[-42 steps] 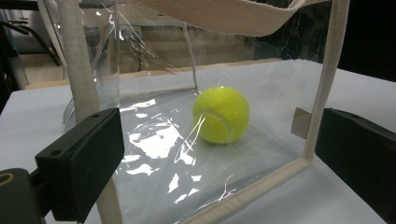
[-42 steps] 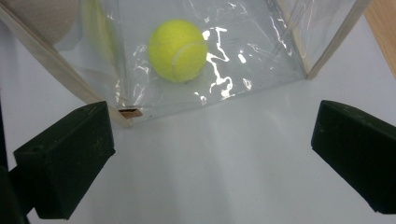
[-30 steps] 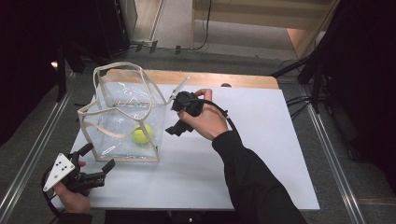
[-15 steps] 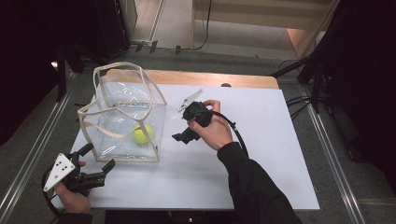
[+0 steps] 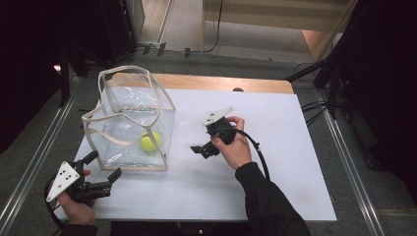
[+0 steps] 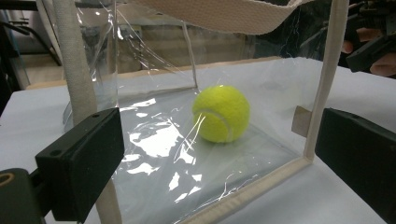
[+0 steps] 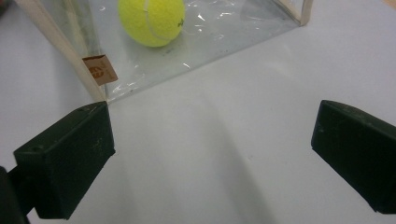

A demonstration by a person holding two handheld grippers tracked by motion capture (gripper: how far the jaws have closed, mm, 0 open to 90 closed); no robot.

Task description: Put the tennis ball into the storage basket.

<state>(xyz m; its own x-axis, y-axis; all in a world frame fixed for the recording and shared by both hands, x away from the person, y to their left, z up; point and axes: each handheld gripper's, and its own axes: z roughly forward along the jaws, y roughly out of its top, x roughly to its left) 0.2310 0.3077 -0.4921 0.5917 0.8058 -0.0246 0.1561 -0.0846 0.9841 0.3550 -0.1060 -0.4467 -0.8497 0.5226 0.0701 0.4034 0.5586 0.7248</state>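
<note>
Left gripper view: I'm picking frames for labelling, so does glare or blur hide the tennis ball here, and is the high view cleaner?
Left gripper view: white glare streaks on the clear bag beside the tennis ball, which stays sharp; the near jaws are soft. High view: the ball is small and dimmed behind reflective plastic, the surroundings dark.

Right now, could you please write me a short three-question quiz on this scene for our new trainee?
1. True or false: the tennis ball lies inside the clear bag.
2. Multiple choice: the right gripper is a) shut on the ball, b) open above the white table, c) clamped on a bag strap.
3. Fill in: the left gripper, jaws open, sits at the bag's ____ corner, seen from the high view.

Key: 1 true; 2 b; 3 near-left.
</note>
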